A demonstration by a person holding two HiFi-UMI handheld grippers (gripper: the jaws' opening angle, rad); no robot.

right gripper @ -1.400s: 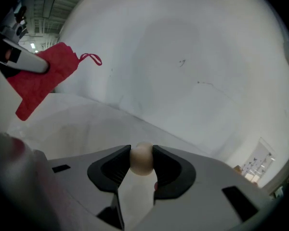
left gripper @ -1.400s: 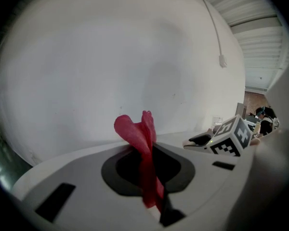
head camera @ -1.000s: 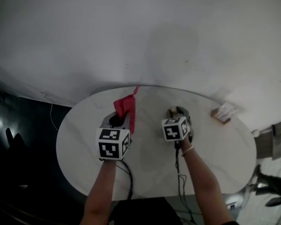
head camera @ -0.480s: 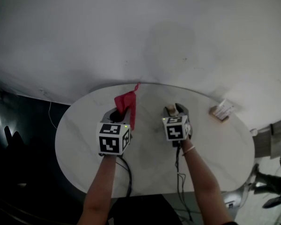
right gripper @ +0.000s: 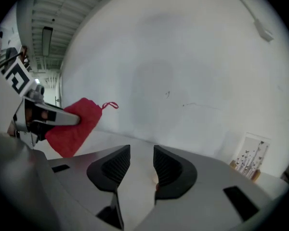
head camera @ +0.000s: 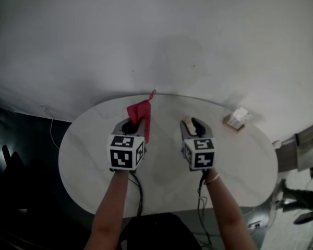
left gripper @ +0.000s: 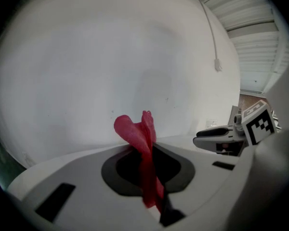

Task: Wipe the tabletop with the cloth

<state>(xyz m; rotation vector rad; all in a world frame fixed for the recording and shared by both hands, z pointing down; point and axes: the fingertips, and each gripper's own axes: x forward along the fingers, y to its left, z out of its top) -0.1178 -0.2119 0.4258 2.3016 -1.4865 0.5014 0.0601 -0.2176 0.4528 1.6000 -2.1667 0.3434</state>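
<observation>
Head view, cloth: red cloth (head camera: 139, 117) is pinched in my left gripper (head camera: 129, 126) and sticks out ahead of the jaws, over the tabletop (head camera: 94, 155).
Head view, right gripper (head camera: 192, 125): level with the left gripper, with the cloth off to its left and a small box (head camera: 236, 119) well off to its right.
Left gripper view, jaws: clenched on the cloth, whose long axis runs straight out along them.
Right gripper view, jaws: closing, with a gap between the pads and nothing in it. The cloth is up and to their left.
Nearer hand: the left, which holds it. I judge the cloth must come down below the jaws to wipe.
Count: one cloth, one small box, two grippers.
</observation>
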